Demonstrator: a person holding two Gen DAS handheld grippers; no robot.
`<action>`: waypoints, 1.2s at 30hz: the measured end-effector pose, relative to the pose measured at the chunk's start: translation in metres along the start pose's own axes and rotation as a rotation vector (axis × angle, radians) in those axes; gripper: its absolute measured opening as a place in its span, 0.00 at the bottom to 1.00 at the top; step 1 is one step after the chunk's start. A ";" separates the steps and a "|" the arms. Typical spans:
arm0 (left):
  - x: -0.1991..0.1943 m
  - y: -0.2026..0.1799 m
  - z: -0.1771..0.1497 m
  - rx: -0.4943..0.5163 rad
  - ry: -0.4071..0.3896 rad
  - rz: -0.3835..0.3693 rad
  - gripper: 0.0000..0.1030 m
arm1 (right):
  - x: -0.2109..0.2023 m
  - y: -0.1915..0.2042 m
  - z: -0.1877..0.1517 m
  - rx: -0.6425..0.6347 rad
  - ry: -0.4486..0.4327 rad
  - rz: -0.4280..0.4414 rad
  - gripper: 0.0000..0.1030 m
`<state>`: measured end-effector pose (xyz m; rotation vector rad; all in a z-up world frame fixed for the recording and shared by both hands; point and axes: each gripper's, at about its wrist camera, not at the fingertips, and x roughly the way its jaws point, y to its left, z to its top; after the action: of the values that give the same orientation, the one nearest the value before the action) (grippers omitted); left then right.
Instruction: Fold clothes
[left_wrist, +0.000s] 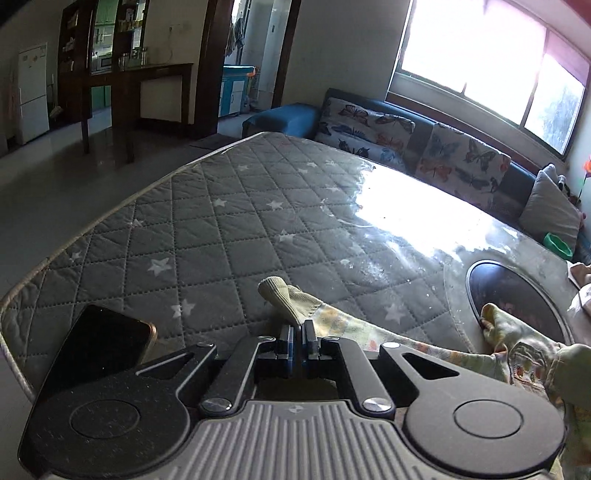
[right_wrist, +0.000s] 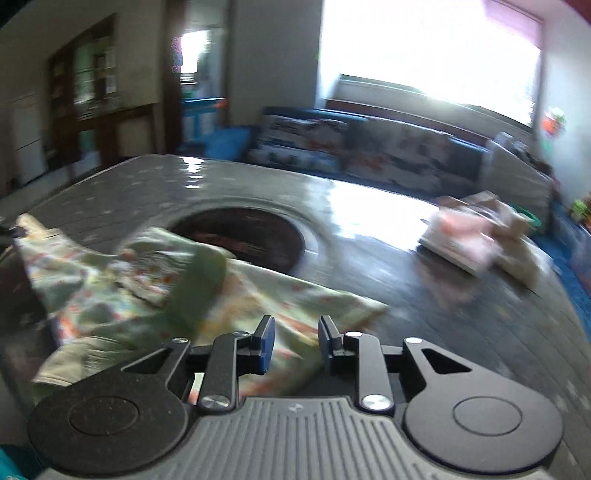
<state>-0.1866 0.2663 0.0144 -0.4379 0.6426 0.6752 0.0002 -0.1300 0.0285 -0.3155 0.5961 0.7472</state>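
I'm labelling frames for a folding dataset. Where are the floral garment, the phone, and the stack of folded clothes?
floral garment (right_wrist: 258, 291): right wrist view, on its patterned body.
phone (left_wrist: 99, 343): left wrist view, middle of the dark screen.
stack of folded clothes (right_wrist: 476, 236): right wrist view, pinkish top layer.

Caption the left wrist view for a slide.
Left tool shut on the floral garment atop the quilted table cover.

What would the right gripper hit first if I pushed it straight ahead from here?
Probably the printed garment: the open right gripper points at its near edge on the quilted table. Beyond that lies the dark round inset. The view is blurred, so depth is uncertain.
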 end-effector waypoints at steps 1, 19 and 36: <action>0.001 0.000 0.000 -0.003 0.003 0.000 0.05 | 0.005 0.010 0.004 -0.031 -0.003 0.030 0.24; 0.018 0.010 -0.003 -0.029 0.055 0.006 0.07 | 0.084 0.069 0.005 -0.351 0.107 0.093 0.20; 0.026 0.009 -0.007 -0.022 0.083 0.033 0.10 | -0.033 -0.059 0.009 -0.005 -0.069 -0.249 0.06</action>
<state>-0.1801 0.2797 -0.0099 -0.4783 0.7229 0.6990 0.0264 -0.1845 0.0585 -0.3598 0.4790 0.5182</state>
